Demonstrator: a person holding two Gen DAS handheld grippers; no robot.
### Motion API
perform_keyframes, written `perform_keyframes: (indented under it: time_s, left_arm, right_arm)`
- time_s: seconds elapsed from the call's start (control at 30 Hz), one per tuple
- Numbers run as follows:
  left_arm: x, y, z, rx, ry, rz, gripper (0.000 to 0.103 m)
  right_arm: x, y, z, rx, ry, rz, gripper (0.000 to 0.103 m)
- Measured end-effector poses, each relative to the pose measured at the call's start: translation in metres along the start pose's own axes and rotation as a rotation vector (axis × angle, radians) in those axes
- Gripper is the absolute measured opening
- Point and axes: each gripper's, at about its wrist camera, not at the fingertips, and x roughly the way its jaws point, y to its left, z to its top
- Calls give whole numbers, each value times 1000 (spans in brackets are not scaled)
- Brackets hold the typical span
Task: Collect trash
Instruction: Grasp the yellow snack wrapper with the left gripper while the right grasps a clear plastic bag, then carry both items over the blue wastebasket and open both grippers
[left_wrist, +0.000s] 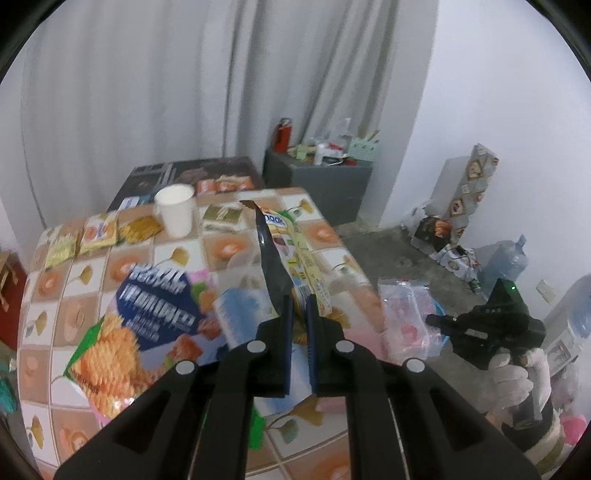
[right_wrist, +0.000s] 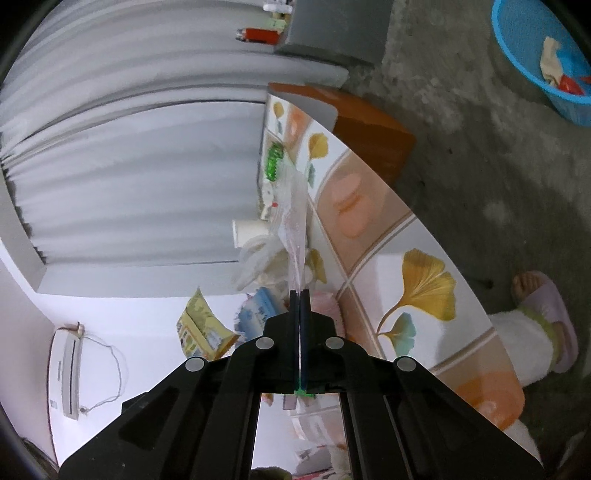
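Observation:
My left gripper (left_wrist: 300, 301) is shut on a yellow snack wrapper (left_wrist: 295, 243) with a dark inner side, held upright above the patterned table (left_wrist: 74, 317). A big blue and orange snack bag (left_wrist: 147, 321), a light blue packet (left_wrist: 240, 314) and small yellow sachets (left_wrist: 96, 232) lie on the table. A white paper cup (left_wrist: 175, 214) stands at the far side. My right gripper (right_wrist: 300, 293) is shut on a clear plastic wrapper (right_wrist: 293, 218) with a green printed end; it shows in the left wrist view (left_wrist: 487, 328) beyond the table's right edge. A blue basket (right_wrist: 535, 55) holding scraps sits on the floor.
A grey cabinet (left_wrist: 321, 177) with clutter and a red bottle (left_wrist: 282, 134) stands by the curtain. A dark box (left_wrist: 192, 177) lies behind the table. A water jug (left_wrist: 506, 258) and boxes stand by the wall. A slippered foot (right_wrist: 546, 314) is beside the table.

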Motion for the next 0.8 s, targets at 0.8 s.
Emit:
perform_keyframes:
  time_s: [0.8]
  left_arm:
    - [221, -273, 42, 468, 390, -284, 7]
  right_arm:
    - [-162, -99, 76, 145, -460, -186, 0]
